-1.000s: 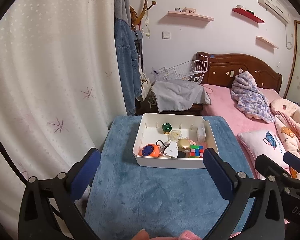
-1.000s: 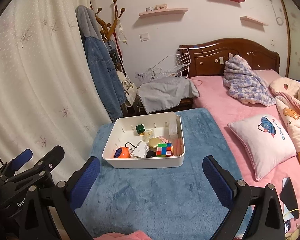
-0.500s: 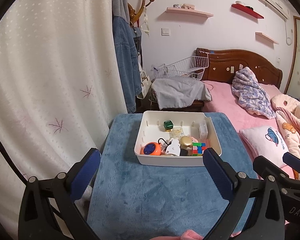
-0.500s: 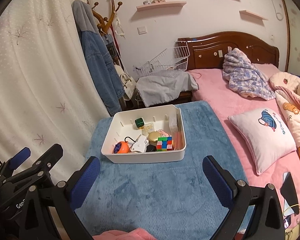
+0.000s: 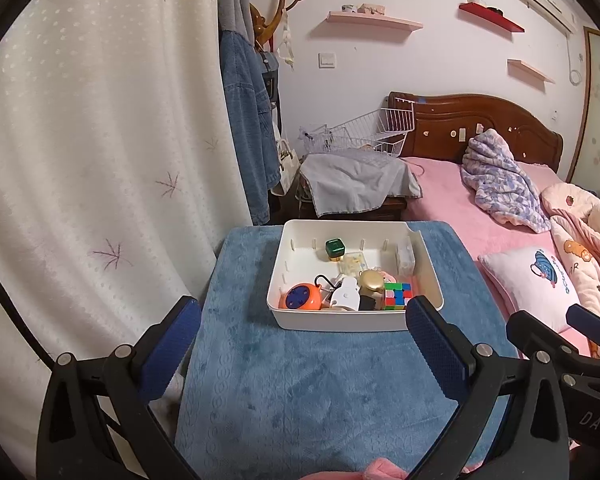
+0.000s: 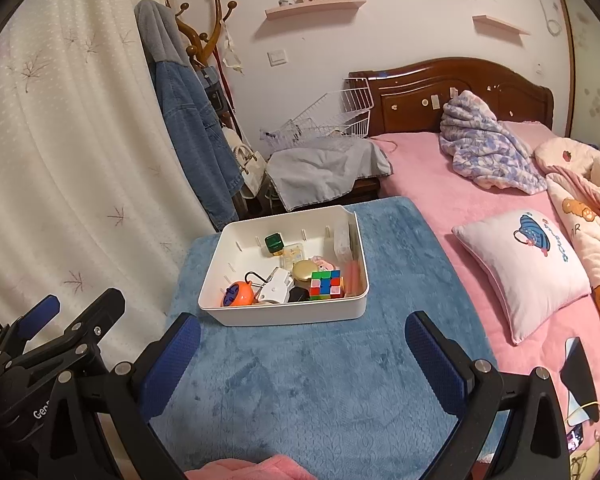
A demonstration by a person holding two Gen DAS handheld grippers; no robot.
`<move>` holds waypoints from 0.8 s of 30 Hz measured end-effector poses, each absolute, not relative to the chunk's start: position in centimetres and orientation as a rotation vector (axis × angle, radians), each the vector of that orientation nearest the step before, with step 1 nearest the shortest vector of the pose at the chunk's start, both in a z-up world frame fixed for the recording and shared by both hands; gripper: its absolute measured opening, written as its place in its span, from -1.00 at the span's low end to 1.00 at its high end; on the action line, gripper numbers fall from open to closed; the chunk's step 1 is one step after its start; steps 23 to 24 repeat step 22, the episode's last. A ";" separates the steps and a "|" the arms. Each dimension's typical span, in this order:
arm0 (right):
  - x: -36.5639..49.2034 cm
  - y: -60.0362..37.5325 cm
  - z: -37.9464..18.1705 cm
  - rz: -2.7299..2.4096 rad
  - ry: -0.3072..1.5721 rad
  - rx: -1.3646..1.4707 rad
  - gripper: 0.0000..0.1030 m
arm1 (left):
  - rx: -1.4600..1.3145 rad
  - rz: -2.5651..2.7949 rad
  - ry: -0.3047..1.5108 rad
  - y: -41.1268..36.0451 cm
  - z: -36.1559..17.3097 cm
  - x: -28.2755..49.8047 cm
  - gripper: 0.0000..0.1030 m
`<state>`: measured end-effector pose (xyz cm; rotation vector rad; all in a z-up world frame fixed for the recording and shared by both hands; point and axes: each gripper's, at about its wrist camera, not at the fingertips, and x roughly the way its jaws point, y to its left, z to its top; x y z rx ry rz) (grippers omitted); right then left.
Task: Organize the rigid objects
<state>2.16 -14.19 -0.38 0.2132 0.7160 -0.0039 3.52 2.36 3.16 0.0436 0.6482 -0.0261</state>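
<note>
Hovering near white bin [image 5: 332,322], jaws apart

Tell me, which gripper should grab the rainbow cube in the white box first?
Probably the right gripper. The cube sits in the white box's near right corner, on that gripper's side. The left gripper is also open and empty, but the orange clock is nearer to it.

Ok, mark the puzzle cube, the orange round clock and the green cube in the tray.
puzzle cube [image 6: 327,283], right wrist view, on its front coloured face.
orange round clock [image 5: 301,297], left wrist view, on its blue dial.
green cube [image 5: 334,246], left wrist view, on its top face.
</note>
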 end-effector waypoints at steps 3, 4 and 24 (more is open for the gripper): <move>2.2 -14.2 -0.5 -0.004 0.722 0.215 0.99 | 0.044 -0.027 0.650 2.3 3.0 3.5 0.98; 2.2 -14.2 -0.5 -0.005 0.725 0.216 0.99 | 0.044 -0.027 0.651 2.4 3.0 3.5 0.98; 2.3 -14.1 -1.0 -0.008 0.735 0.221 0.99 | 0.047 -0.030 0.653 2.3 2.9 3.6 0.98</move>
